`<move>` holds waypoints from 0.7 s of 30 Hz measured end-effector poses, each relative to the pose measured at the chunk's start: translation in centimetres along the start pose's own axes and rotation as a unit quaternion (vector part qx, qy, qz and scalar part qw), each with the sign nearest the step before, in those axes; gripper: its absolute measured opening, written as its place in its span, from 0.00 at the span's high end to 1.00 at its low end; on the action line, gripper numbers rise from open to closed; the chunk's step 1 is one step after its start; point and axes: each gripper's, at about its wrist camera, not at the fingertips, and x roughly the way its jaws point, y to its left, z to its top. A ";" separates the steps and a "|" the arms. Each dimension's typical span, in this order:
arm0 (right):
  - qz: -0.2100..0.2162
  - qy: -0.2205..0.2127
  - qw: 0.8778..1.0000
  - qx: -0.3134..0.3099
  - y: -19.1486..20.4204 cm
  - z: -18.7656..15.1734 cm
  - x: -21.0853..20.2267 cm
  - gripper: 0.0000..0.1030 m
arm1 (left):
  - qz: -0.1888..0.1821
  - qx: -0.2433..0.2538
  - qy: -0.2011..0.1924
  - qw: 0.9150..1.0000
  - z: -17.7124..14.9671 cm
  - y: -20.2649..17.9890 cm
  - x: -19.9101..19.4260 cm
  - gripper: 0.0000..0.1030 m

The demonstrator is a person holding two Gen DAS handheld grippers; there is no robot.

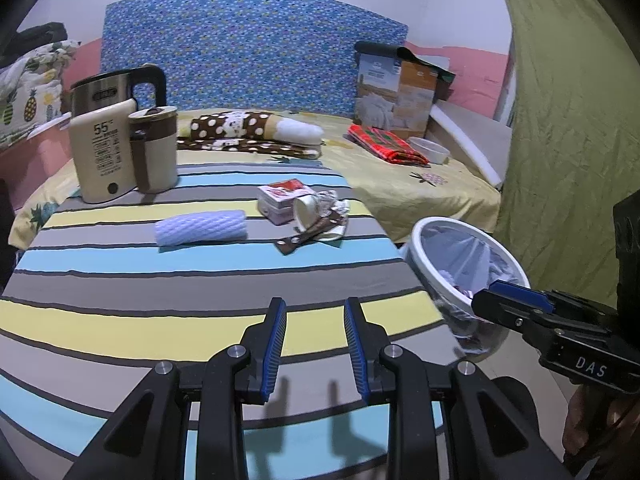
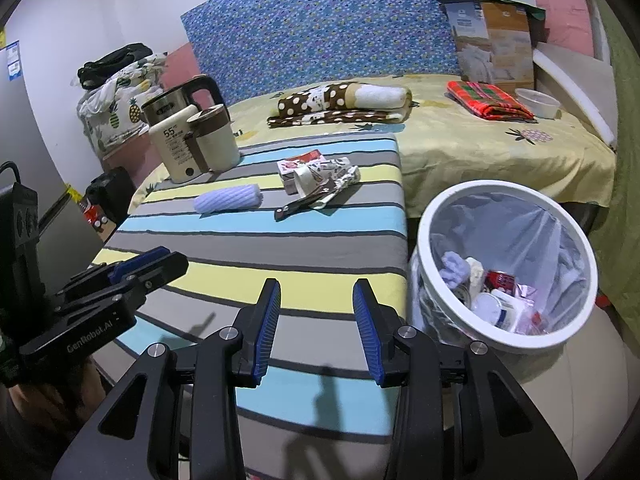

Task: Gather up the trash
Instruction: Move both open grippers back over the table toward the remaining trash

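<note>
- Left gripper (image 1: 315, 344) over the near edge of the striped table (image 1: 120, 280), jaws parted to a middling gap, nothing between the blue pads.
- Right gripper (image 2: 316, 328) likewise part-open and empty, hanging above the table's near right corner, just beside the bin (image 2: 576, 332).
- Seen from the left wrist view, tip of the right gripper at the bin's near rim; seen from the right wrist view, left gripper low at the left, above the table's left edge.
- Trash still on the table, toward its far side: a white ribbed foam sleeve (image 1: 201, 233) lying flat, well apart from both grippers.
- To the right of the sleeve, a small pile touching together: a red-and-white small box (image 1: 280, 200), a tipped paper cup (image 1: 306, 214) with its mouth facing the camera, crumpled wrappers (image 1: 338, 210) and a brown dotted strip (image 1: 296, 242) at the front.
- White round bin with a clear liner on the floor, right of the table, already holding scraps: pale foam, a red can, white lids.
- Far left corner of the table: a steel kettle (image 1: 108, 90), a cream appliance marked 55 (image 1: 105, 152) and a cream-and-brown mug (image 1: 154, 148), standing close together.
- Behind the table, a bed with a yellow sheet (image 2: 480, 152), a rolled dotted blanket (image 2: 340, 102), a red plaid cloth (image 2: 486, 100), a plastic tub (image 2: 538, 102) and a cardboard box (image 2: 496, 46).
</note>
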 end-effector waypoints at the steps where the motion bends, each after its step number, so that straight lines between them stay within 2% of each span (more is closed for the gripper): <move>1: 0.001 0.002 1.000 0.000 0.1 0.1 0.2 0.61 | 0.003 -0.002 0.000 1.000 0.1 0.4 0.1 0.71; 21: 0.016 0.024 0.999 0.021 -0.5 3.2 4.8 0.61 | 0.055 -0.013 0.000 0.998 3.9 6.9 4.1 0.71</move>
